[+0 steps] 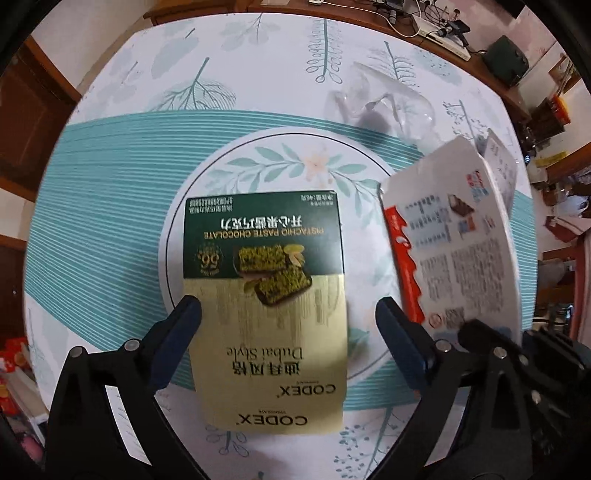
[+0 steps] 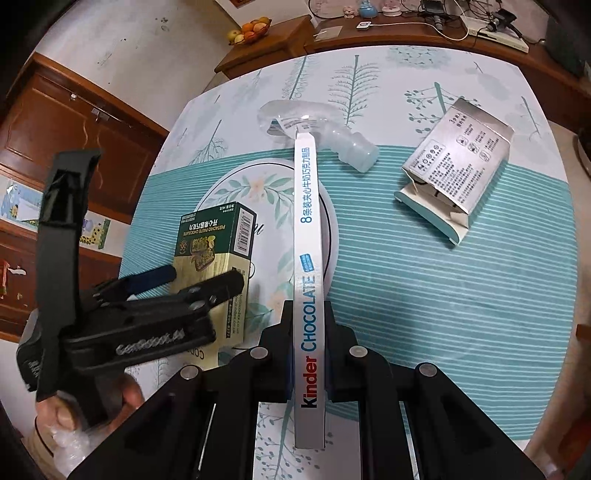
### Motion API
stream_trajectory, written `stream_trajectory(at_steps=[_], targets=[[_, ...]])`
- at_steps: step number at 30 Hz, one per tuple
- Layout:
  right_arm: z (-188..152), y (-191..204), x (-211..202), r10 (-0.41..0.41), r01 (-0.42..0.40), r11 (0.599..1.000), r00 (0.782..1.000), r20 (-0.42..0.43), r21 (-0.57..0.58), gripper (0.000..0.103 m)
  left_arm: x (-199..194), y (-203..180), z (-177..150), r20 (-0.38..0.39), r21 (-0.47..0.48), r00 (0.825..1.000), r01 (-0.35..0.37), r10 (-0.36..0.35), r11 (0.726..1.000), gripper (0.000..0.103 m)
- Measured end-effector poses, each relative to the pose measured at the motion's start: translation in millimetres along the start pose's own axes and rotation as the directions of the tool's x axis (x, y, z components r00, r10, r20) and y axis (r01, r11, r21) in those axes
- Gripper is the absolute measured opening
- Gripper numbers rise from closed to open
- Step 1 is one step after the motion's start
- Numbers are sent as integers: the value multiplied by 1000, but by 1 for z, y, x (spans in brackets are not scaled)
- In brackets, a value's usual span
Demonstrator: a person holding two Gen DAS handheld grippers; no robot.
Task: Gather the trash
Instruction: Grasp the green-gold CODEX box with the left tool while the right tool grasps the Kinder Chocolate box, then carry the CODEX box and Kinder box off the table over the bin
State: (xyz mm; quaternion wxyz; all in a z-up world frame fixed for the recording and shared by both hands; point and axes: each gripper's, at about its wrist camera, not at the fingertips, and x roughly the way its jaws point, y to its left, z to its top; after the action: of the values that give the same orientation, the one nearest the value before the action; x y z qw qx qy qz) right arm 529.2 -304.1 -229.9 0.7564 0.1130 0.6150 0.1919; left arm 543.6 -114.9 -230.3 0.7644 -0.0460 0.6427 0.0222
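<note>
Right gripper [image 2: 306, 321] was clamped on the Kinder box [image 2: 309, 258] at frame centre; left gripper [image 1: 288, 314] stood apart around the pistachio chocolate box [image 1: 266, 295], lower centre; pickup step in hand; next move called for closing.

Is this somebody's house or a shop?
Most likely a home, maybe a dining room: a table with a leafy cloth, a fruit bowl on a wooden sideboard, and a wood-panelled wall.
</note>
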Motion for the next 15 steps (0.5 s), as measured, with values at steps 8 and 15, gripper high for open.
stream_trajectory(at_steps=[8,15], targets=[[-7,-3,-3,7,-7,1000,1000,5,11,11,9,17,0,-25,-45,1000,-18,17,999,94],[-10,0,-2,1,-1,1000,1000,7,6,11,26,30,-5,-72,-83,997,14,-20,996,94]])
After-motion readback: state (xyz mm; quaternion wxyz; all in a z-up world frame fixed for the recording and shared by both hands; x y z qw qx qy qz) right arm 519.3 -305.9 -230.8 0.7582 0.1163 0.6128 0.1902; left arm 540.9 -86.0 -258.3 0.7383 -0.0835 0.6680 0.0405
